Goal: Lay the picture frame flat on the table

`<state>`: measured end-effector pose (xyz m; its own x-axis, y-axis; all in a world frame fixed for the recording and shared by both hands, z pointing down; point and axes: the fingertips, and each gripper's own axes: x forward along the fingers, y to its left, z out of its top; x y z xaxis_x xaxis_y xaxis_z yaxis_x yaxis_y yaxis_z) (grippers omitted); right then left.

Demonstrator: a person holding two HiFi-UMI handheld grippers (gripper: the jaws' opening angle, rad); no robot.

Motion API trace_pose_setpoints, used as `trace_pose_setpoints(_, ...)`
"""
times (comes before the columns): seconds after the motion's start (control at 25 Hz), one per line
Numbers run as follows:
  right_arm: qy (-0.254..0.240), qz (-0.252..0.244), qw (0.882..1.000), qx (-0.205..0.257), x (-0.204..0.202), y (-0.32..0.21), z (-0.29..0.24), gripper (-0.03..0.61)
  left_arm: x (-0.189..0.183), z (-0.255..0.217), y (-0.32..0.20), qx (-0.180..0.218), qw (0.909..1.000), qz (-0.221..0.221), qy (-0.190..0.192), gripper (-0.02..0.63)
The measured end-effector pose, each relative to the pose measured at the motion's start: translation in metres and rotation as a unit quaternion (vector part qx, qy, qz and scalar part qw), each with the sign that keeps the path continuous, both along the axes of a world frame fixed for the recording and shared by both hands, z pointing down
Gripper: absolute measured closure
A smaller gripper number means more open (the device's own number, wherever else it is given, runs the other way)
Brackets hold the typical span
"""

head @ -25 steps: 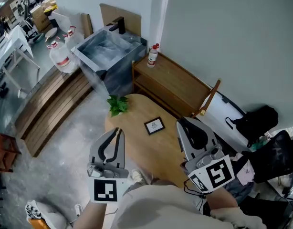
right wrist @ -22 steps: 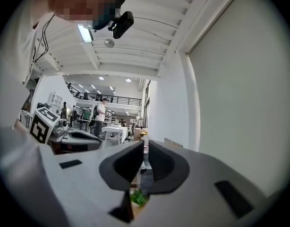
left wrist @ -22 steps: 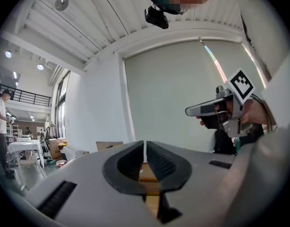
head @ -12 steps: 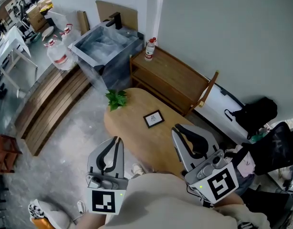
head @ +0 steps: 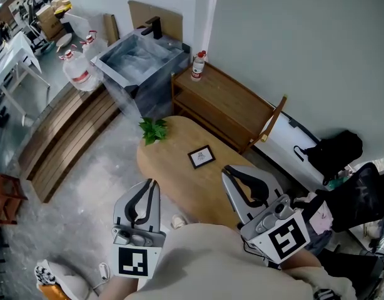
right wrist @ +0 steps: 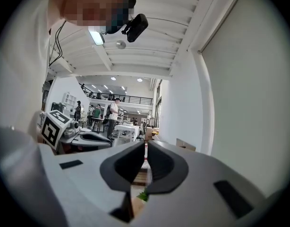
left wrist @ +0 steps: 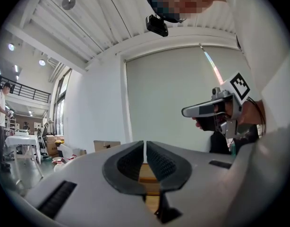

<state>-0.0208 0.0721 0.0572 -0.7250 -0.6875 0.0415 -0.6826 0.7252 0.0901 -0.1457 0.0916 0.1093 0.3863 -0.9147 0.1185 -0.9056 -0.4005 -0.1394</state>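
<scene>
- Oval wooden worktop (head: 173, 167) carries the picture frame (head: 201, 157) near its middle, face up and, as far as the head view tells, already lying flat.
- Its longer side seems to run slantwise across the worktop. It sits ahead of both tongs, with the right tongs (head: 228, 170) plainly the nearer, hovering over the worktop's near right edge.
- Right tongs' jaws are closing their last sliver with nothing between them. Left tongs (head: 153, 184), clenched and empty, are held off the worktop's near left edge, above the floor.
- Green plant (head: 153, 130) marks the worktop's far left end.
</scene>
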Motion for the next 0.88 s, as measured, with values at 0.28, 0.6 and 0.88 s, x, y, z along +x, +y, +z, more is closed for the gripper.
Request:
trace_pose_setpoints(0.28,0.004,-0.006,1.0,-0.004,-0.002,-0.004,0.001,0.575,-0.004,-0.003,-0.004,-0.003,1.0,-0.009,-0.002,0.594)
trace_pose_setpoints(0.6,0.006,-0.01,1.0,0.0,0.0,-0.004,0.004,0.581,-0.007,-0.006,-0.007,-0.003,0.9999,-0.01,-0.009,0.594)
trace_pose_setpoints(0.88,0.007,-0.015,1.0,-0.003,-0.002,-0.003,0.006,0.581,-0.003,-0.012,-0.009,0.002,0.9999,-0.012,0.003,0.594)
